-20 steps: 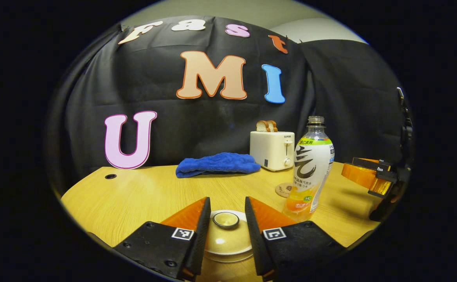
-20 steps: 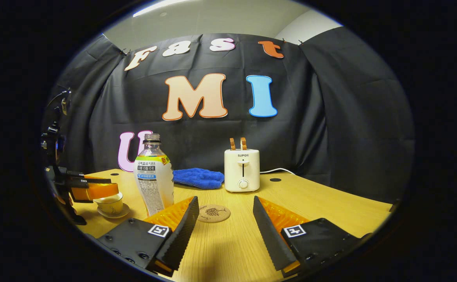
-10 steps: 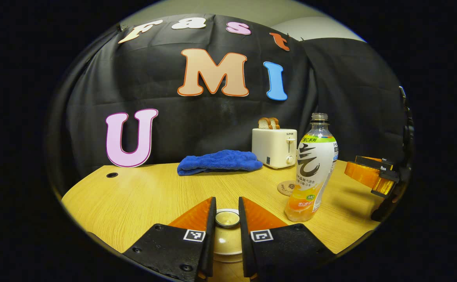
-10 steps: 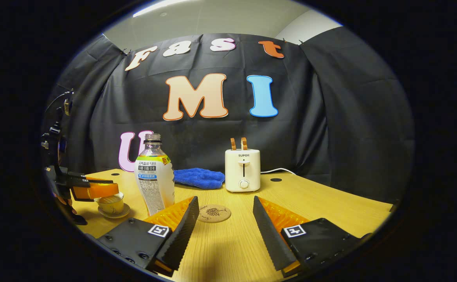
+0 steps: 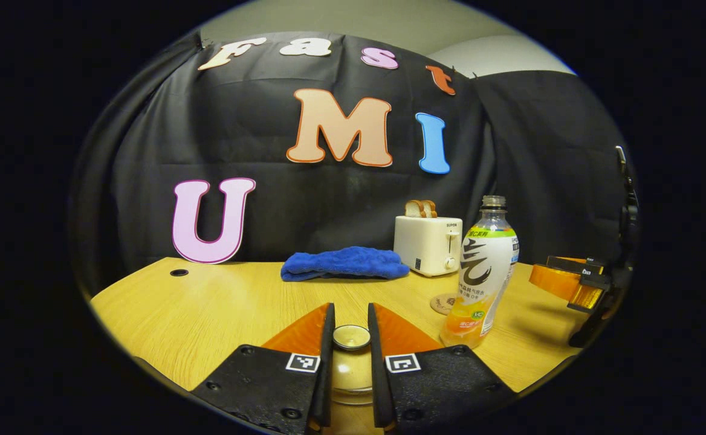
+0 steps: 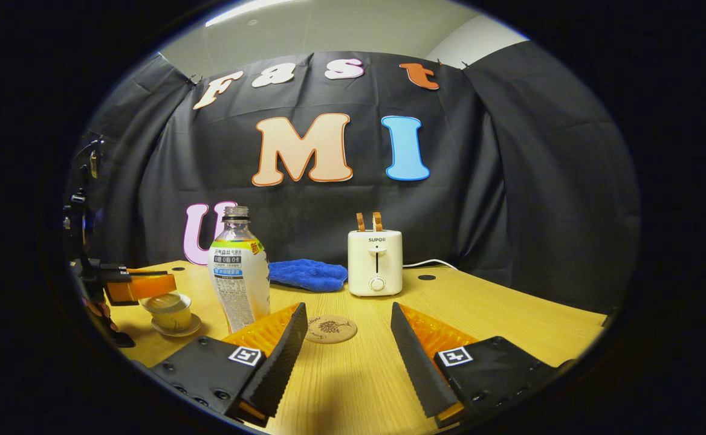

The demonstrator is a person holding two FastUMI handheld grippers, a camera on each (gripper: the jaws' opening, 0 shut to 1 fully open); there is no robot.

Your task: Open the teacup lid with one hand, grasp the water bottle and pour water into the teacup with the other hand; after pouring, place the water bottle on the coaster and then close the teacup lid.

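Note:
My left gripper (image 5: 350, 309) is shut on the knob of the cream teacup lid (image 5: 351, 338); the lid's dome shows between its fingers. In the right gripper view, the left gripper (image 6: 139, 286) holds the lid just above the teacup (image 6: 170, 313), which stands on a saucer (image 6: 176, 330). The uncapped water bottle (image 5: 480, 266) (image 6: 239, 279) stands upright on the table to the right of the cup. A round cork coaster (image 6: 330, 328) (image 5: 441, 302) lies behind the bottle. My right gripper (image 6: 348, 311) hovers open over the table in front of the coaster, empty.
A white toaster (image 6: 375, 262) with bread slices stands at the back, its cable trailing right. A blue cloth (image 5: 344, 263) lies left of it. The wooden table (image 5: 220, 302) has a cable hole (image 5: 178, 272) at its far left and another (image 6: 425, 277) at the right.
My left gripper closed on the lid's knob and then rose a little with the lid off the cup. The right gripper and the bottle have stayed put.

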